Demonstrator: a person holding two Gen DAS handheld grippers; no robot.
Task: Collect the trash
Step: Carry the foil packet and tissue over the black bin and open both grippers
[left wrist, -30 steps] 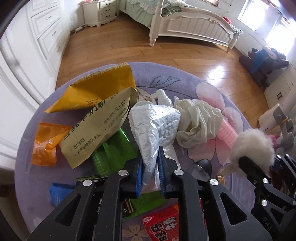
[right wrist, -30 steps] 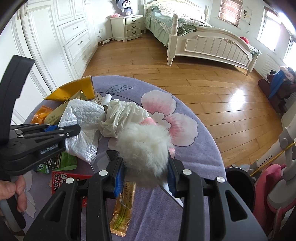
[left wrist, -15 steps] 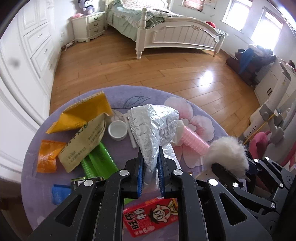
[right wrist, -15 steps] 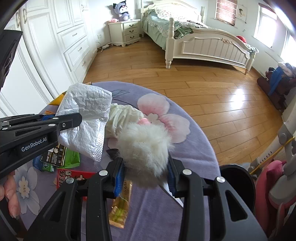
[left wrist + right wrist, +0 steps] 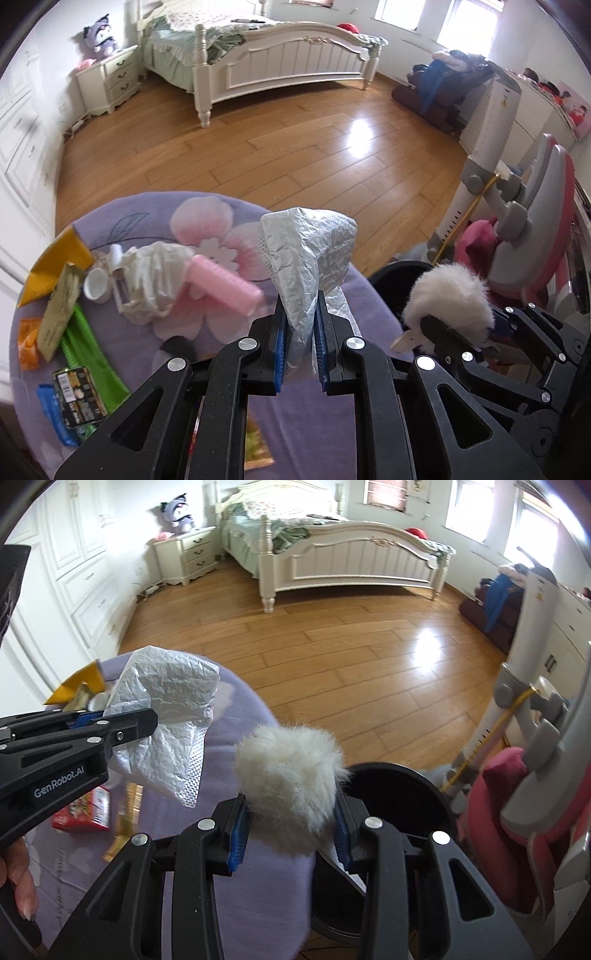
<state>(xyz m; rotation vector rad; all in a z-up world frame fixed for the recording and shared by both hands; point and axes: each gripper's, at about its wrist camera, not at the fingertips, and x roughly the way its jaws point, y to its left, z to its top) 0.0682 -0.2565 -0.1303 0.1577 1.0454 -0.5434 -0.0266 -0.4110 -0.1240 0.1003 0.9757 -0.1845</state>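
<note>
While pinched, silver wrapper (image 5: pixel 306 258) rises from left claw (image 5: pixel 300 347).

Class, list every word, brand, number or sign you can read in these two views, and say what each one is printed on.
"GenRobot.AI": white lettering on the black body of the left gripper, seen from the right wrist view.
Red box on the purple tablecloth: has print, too blurred to read.
Olive packet: printed text, too small to read.
Dark wrapper: barcode and lettering, unreadable.
No other legible text.
</note>
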